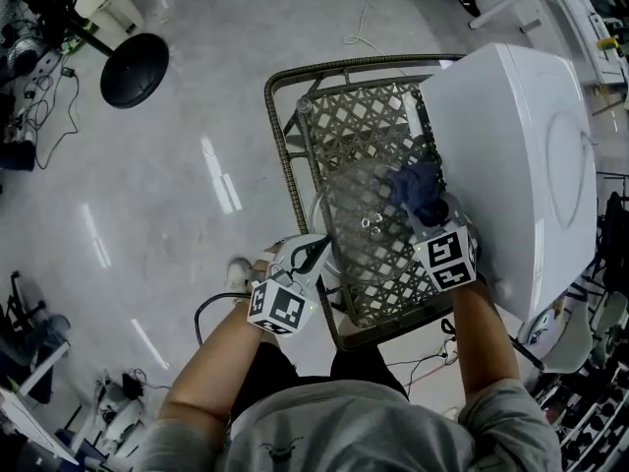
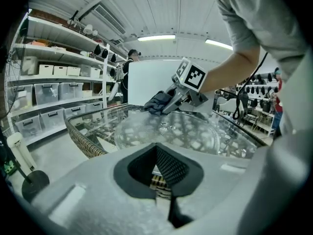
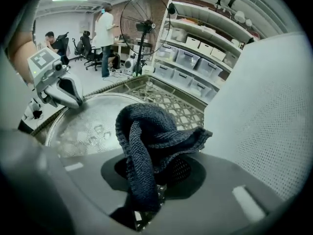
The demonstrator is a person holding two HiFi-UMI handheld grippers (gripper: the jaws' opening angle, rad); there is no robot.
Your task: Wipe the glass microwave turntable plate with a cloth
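The clear glass turntable plate [image 1: 378, 226] lies on a wicker table [image 1: 285, 165] with a lattice top. My left gripper [image 1: 316, 256] is at the plate's near-left rim, its jaws shut on the glass edge [image 2: 157, 173]. My right gripper [image 1: 429, 209] is shut on a dark blue cloth [image 1: 415, 187], which rests bunched on the plate's far-right part. In the left gripper view the cloth [image 2: 155, 102] touches the plate [image 2: 166, 131] under the right gripper [image 2: 164, 106]. In the right gripper view the cloth [image 3: 146, 131] hangs over the jaws [image 3: 146, 199]; the plate [image 3: 88, 126] and left gripper [image 3: 78, 102] lie beyond.
A white microwave [image 1: 521, 165] stands on the table's right side, close to the right gripper. A black round fan base [image 1: 134, 69] sits on the grey floor at far left. Shelves with storage bins [image 2: 44, 97] line the room. A person [image 3: 103, 28] stands in the background.
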